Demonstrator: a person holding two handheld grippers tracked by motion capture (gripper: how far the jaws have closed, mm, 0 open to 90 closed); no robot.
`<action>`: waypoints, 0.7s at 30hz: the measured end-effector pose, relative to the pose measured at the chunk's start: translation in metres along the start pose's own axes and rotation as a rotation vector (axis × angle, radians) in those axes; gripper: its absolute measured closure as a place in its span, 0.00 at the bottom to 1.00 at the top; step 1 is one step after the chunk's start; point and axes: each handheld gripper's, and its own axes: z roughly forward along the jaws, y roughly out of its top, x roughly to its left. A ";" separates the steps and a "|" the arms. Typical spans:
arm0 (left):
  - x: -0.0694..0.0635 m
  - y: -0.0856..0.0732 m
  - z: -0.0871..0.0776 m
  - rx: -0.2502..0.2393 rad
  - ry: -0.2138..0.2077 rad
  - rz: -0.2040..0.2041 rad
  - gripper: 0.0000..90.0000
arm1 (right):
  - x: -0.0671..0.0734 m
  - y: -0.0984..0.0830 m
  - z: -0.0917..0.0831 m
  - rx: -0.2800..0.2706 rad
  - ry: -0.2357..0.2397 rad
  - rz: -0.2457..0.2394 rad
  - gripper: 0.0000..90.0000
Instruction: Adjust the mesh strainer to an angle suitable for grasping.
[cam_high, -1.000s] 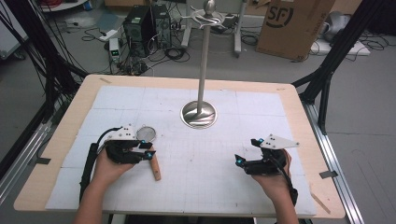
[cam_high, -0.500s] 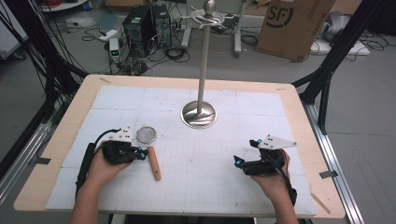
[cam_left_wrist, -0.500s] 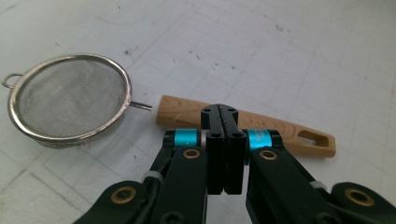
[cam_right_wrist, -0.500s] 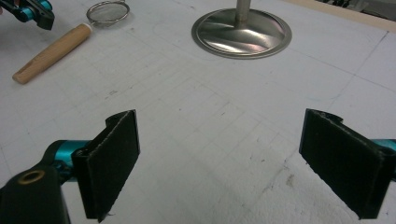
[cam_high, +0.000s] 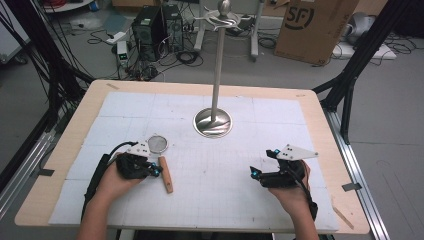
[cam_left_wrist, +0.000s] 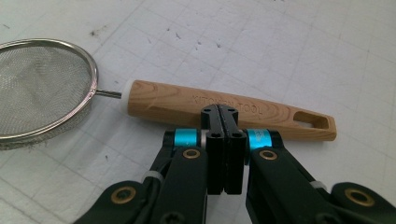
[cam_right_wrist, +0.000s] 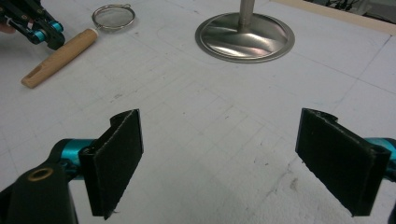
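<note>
Your left gripper (cam_left_wrist: 223, 112) is closed empty beside the strainer (cam_left_wrist: 140, 100); open it before grasping the handle. Your right gripper (cam_right_wrist: 233, 154) waits wide open.

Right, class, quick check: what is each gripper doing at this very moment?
Left gripper: fingers closed on nothing, just short of the strainer's wooden handle.
Right gripper: fingers wide open, nothing between them.

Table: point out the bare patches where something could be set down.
Free: between the strainer's handle and the right gripper; behind the stand base to the table's far edge. Crowded: around the left gripper.
</note>
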 end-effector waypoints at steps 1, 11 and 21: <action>-0.002 0.001 0.002 -0.005 -0.011 -0.003 1.00 | 0.000 0.000 0.000 0.002 -0.001 -0.004 0.15; -0.020 0.016 0.019 0.008 -0.056 0.073 0.99 | 0.001 0.000 0.000 -0.004 0.000 -0.010 0.15; -0.032 0.025 0.036 -0.049 0.005 0.089 0.99 | 0.001 0.000 0.000 0.001 0.000 -0.011 0.15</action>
